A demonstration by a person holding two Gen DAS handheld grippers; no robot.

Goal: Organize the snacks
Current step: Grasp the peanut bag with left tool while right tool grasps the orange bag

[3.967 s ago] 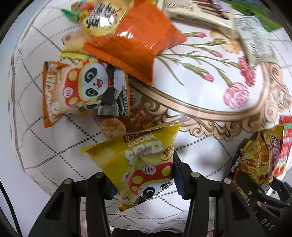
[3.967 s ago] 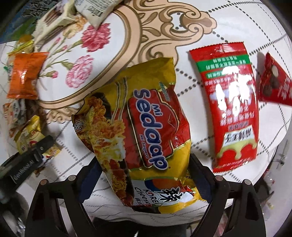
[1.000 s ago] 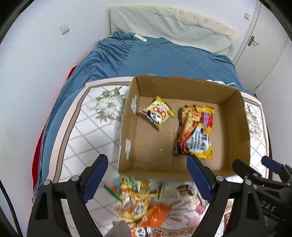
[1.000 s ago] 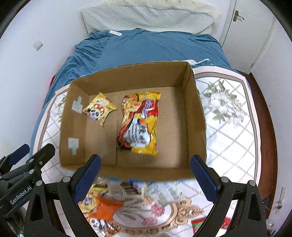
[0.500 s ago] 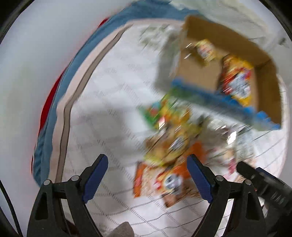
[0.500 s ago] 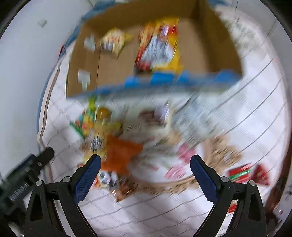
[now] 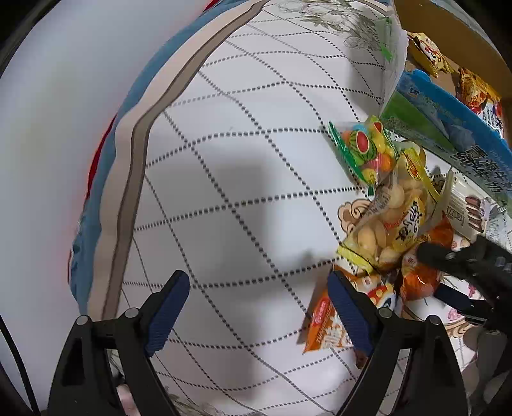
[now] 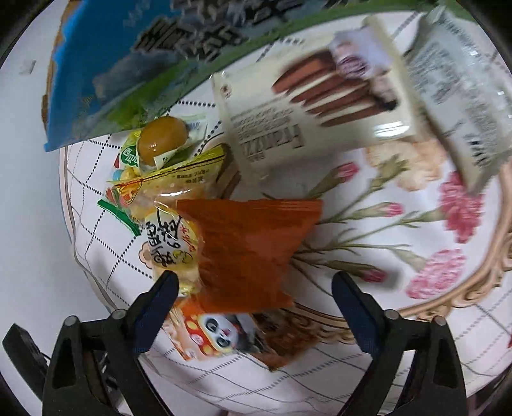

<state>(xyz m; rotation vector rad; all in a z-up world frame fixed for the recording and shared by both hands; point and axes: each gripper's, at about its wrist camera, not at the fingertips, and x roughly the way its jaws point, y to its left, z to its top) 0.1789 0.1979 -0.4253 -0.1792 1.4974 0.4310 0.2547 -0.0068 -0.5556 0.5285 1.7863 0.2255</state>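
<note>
Both tools have been brought down from above the cardboard box (image 7: 425, 19) to the snack pile since a second ago, and the yellow panda pack (image 7: 427, 52) and the noodle packet (image 7: 476, 88) carried four seconds ago are now seen lying inside that box, at about 1 o'clock in the left view; the left tool (image 7: 256, 307) is held with its jaws wide apart and nothing between them, over bare patterned worktop (image 7: 224, 160), with the pile off at 3 o'clock; the right tool (image 8: 254, 307) is likewise spread and empty, its jaws set either side of the orange pouch (image 8: 249, 249); whether the pads are touching it cannot be told. Just beside the pouch at 9 o'clock lies the clear biscuit bag (image 8: 169, 236), and under its near edge the orange panda pack (image 8: 208, 329) is overlapped; the wafer box (image 8: 320, 105) lies at 12 o'clock.

A double pick is judged the main risk; because the packs overlap, the biscuit bag or panda pack could be pinched or dragged along with the pouch; a slippery foil pouch gripped at its edge could also slide out on the way to the box; the blur in the right view suggests speed, so the close could be mistimed.
</note>
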